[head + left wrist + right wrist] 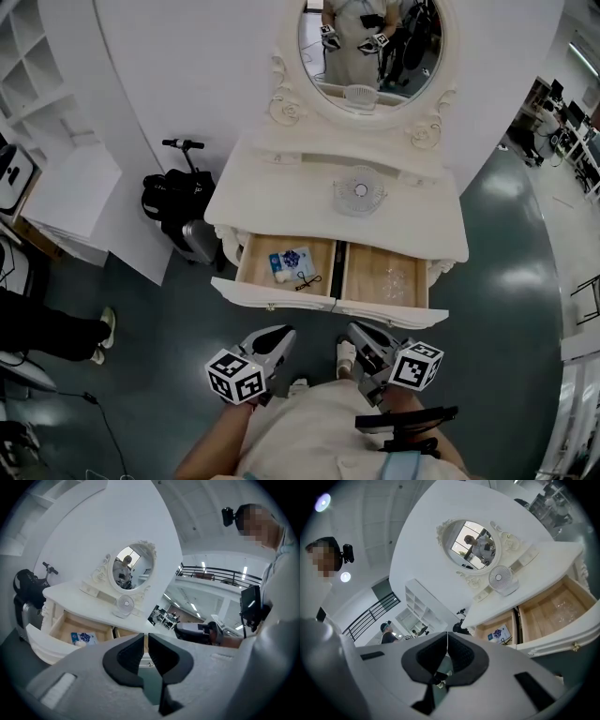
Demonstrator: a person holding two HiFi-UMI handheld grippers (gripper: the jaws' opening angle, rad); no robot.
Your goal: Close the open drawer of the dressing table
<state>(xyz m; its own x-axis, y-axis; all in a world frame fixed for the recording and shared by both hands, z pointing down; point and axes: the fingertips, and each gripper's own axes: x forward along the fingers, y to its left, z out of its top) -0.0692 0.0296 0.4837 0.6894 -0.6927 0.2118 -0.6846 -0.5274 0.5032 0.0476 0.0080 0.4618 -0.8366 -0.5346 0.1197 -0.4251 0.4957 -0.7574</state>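
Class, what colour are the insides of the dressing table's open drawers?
Pale, light-brown wood; the drawers show it best in the head view.

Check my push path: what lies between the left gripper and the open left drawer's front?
Only bare floor, as the head view shows, lies between the left gripper and the drawer front.

- The oval mirror (370,47) in its carved white frame, on the white dressing table (281,202), is cut off by the head view's top edge.
- In the left compartment of the open, wood-lined drawer (272,292), a blue-and-white packet (292,261) and a thin dark cord (307,279) are too small to identify.
- A faint clear thing (394,278) in the right compartment cannot be made out.
- A bystander's dark trouser leg (42,336) runs off the left edge.
- In its own view, the grey left gripper (146,641) hides the drawer's right half.
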